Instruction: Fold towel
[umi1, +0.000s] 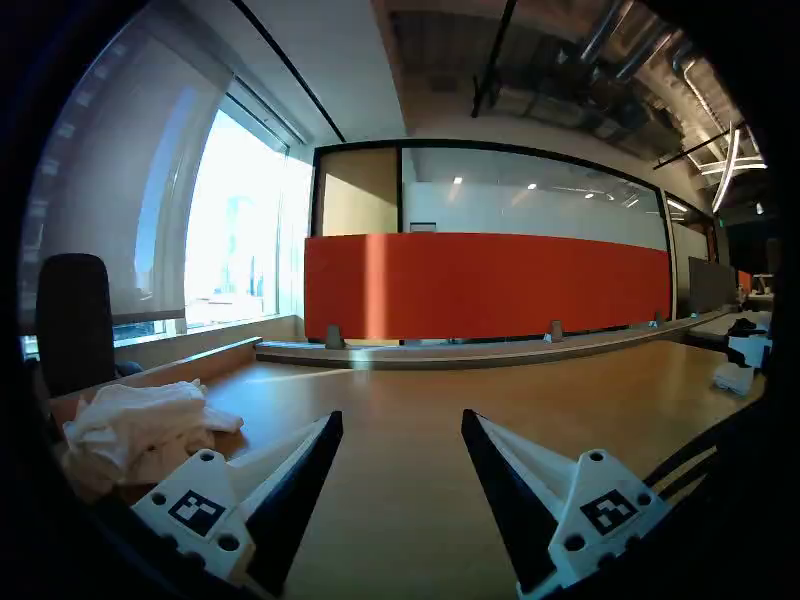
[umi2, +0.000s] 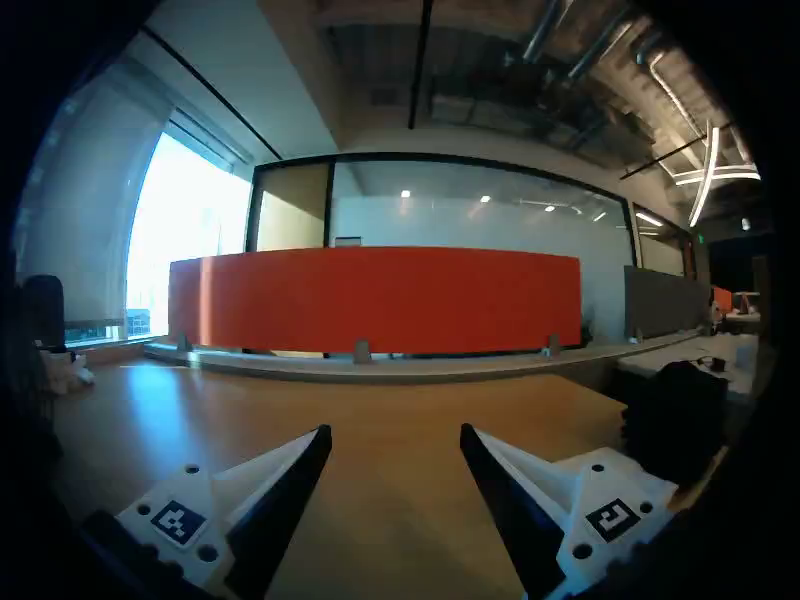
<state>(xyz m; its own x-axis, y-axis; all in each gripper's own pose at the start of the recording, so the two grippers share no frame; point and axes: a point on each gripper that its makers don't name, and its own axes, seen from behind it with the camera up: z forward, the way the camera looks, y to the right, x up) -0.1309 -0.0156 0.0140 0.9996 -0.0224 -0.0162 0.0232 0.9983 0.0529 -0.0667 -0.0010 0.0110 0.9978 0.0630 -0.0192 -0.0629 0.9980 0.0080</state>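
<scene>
A crumpled white towel (umi1: 140, 428) lies in a heap on the wooden table (umi1: 420, 400), at the left in the left gripper view. My left gripper (umi1: 400, 420) hovers low over the table, open and holding nothing, its left finger just right of the towel heap. In the right gripper view, a small part of the white towel (umi2: 62, 370) shows far to the left on the table (umi2: 400, 420). My right gripper (umi2: 395, 432) is open with nothing between its fingers, over bare wood.
An orange divider panel (umi1: 480, 285) stands along the table's far edge. A dark chair back (umi1: 75, 320) is at the left by the window. A black object (umi2: 675, 420) sits at the table's right. White and dark items (umi1: 745, 355) lie far right.
</scene>
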